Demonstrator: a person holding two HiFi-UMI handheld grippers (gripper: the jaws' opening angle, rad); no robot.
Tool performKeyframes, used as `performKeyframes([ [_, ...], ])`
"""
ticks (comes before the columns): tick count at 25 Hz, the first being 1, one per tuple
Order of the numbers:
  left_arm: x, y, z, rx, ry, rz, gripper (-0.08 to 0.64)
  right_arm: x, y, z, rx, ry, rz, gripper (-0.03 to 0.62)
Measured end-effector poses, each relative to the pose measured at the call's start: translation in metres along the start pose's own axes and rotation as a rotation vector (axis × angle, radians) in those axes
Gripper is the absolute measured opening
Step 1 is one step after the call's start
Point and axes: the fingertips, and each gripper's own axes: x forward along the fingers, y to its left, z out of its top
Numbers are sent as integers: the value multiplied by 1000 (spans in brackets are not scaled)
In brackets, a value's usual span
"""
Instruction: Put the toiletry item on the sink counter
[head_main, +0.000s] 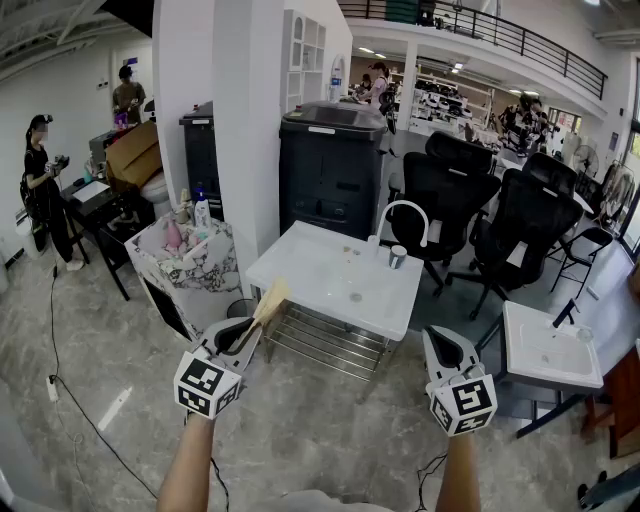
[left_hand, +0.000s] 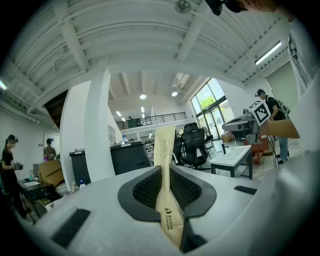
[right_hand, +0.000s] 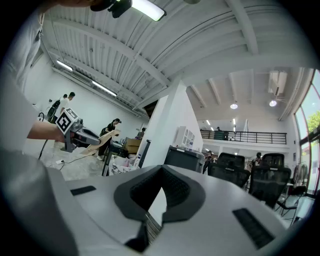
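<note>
A white sink bench with a curved tap stands ahead of me, with a black bin and office chairs behind it. My left gripper has its fingers clenched on a flat tan packet, held in the air short of the bench. My right gripper has its fingers together, empty.

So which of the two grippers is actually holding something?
The left gripper: its jaws pinch a flat tan paper packet, while the right gripper has nothing between its jaws.
</note>
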Motion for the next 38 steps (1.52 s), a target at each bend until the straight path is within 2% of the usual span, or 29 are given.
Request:
performKeyframes([
  [10,-3,17,-7,-1,4,-15,48,13,19,-5,17,27,17,-5],
  [16,-13,25,-26,3,30,-60,48,11,37,2,96,8,16,-5],
  [25,-2,63,-42,-20,38,-29,48,52,37,-8,91,45,12,-5],
  [31,46,88,-64,-36,69,-16,48,105,12,-36,88,54,8,-4],
  [38,169,125,-73,-31,99,0,49,195,-62,-79,91,59,19,-5],
])
